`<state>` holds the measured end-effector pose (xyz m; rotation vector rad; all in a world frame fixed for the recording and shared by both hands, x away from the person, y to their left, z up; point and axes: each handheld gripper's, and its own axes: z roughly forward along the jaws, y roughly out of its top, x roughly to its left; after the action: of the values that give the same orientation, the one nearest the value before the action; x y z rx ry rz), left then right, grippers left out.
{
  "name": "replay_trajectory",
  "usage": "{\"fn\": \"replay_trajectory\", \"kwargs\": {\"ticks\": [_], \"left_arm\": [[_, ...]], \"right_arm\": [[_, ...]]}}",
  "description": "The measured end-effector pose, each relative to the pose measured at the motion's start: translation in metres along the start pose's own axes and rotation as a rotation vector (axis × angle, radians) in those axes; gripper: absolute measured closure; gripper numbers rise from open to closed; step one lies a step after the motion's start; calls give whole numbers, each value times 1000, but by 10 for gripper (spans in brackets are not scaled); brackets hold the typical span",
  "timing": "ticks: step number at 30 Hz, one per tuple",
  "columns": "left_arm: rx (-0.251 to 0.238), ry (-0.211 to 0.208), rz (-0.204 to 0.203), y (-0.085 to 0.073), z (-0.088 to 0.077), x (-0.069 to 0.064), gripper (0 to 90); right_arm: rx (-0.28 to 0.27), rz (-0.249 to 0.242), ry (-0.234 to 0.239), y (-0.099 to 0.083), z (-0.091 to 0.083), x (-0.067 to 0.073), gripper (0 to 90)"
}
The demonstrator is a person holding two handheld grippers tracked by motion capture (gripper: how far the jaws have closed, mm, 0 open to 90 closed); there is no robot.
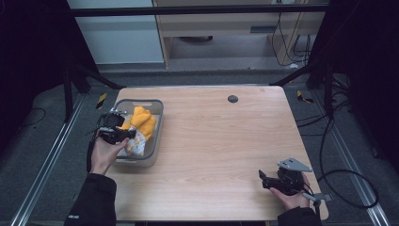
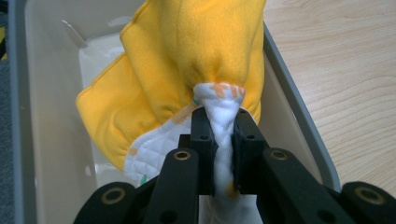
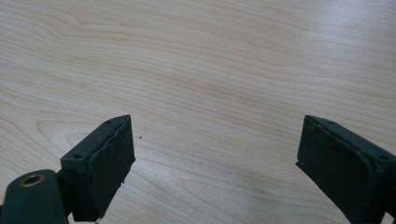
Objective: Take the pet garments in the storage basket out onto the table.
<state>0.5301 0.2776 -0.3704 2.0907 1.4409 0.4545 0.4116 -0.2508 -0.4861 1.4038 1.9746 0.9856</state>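
The jaws of the left gripper point(image 2: 220, 140) are pinching a bunched fold of the yellow fleece cloth with a white quilted underside point(image 2: 187, 60), seen in the left gripper view; the white part runs down between the two black pads while the yellow bulk stands above them. The cloth hangs over the inside of a grey translucent plastic bin point(image 2: 46, 116), whose right rim borders the pale wooden surface point(image 2: 345, 70).

In the right gripper view, the right gripper point(image 3: 215, 154) has its jaws spread wide with nothing between them, just above bare wood grain.

In the high view, the left gripper point(image 1: 123, 133) sits over the bin point(image 1: 159, 127) at the left edge of the surface point(image 1: 226, 150), held by a hand point(image 1: 104, 154) in a dark sleeve, with the cloth point(image 1: 140, 123) bulging up inside the bin. The right gripper point(image 1: 266, 179) is well apart, near the front right corner. A small dark round disc point(image 1: 232, 99) lies toward the far edge.
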Motion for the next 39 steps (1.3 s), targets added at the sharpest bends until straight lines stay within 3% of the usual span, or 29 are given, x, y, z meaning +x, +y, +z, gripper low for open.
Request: {"fn": "replay_trajectory", "kwargs": {"ticks": [15,39], "left_arm": [[-45,2,15,7,-23,-2,811],[-105,-22,84,17,-62,-20,812]], "right_arm": [[-2,-5,-3,0,0,0,109],[-2,-5,-3,0,0,0,109]]}}
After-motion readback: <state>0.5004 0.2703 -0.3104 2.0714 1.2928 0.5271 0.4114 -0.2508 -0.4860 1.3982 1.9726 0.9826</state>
